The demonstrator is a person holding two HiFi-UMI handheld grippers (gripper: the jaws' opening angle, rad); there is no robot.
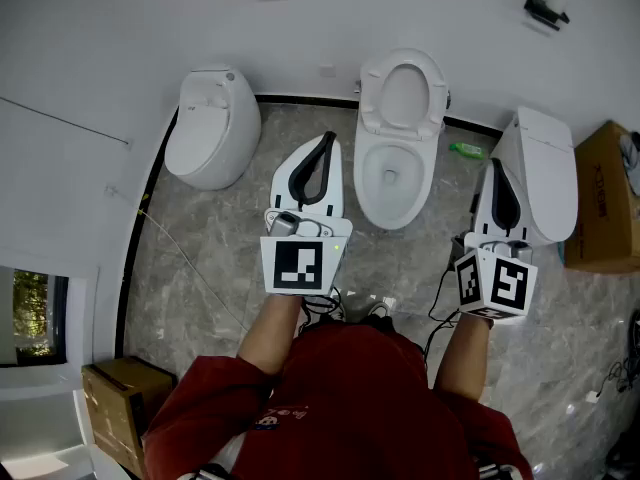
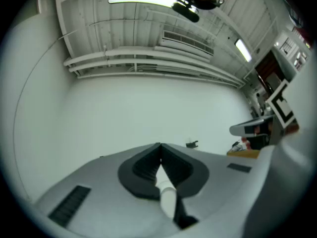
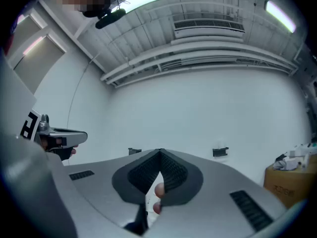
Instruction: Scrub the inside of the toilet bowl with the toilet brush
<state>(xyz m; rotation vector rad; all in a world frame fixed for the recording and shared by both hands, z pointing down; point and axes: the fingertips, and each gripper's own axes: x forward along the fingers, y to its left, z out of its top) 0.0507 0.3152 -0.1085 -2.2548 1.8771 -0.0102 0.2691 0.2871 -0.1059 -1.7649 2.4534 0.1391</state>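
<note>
The toilet (image 1: 400, 138) is shining, white and smooth like glazed pottery. The floor (image 1: 200, 258) is looking like grey stone with pale veins, smooth and a bit shiny. The wall (image 1: 120, 28) is looking white and dull. The box (image 1: 605, 198) is looking like brown cardboard. The right gripper (image 3: 159, 153) is looking like smooth, dull, pale plastic, with black ribbed pads (image 3: 173, 175). The shirt (image 1: 360, 398) is looking like soft red cloth.
</note>
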